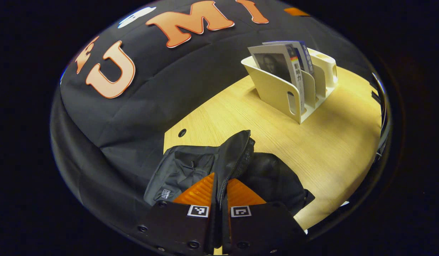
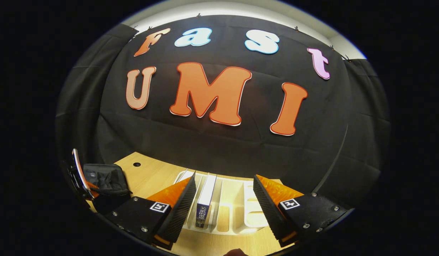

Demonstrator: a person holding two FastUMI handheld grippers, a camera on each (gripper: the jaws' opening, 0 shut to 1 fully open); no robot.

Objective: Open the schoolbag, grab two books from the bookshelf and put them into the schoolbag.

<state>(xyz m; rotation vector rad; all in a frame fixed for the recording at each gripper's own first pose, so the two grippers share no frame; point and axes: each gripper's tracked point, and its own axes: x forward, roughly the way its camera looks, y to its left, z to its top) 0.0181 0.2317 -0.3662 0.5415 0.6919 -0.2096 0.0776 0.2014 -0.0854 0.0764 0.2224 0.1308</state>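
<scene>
Closest to the lens in the left gripper view, the left gripper (image 1: 221, 192) has its 2 fingers drawn narrow and pinched on the upright zippered edge of the black schoolbag (image 1: 191, 170), which rises between them toward 12 o'clock. Its dark fabric spreads to both sides of the fingers, slumped on the light wooden table (image 1: 326, 149) near the table's cut corner, where a small round hole (image 1: 182, 133) sits at 11 o'clock from the bag. Well apart, toward 1 o'clock, stands the white bookshelf (image 1: 280, 90) with slotted dividers, holding 2 books (image 1: 281, 64) that lean in its near compartments.

From the right gripper view, the right gripper (image 2: 225, 202) hangs above the bookshelf (image 2: 251, 213) with its fingers spread wide, nothing between them pressed. A single book (image 2: 205, 199) stands spine-up in a slot just beside the finger at 9 o'clock; I cannot tell whether they touch. Farther off at 9 o'clock, the schoolbag (image 2: 106, 177) lies on the table (image 2: 152, 170) with the other gripper (image 2: 79, 174) beside it.
</scene>
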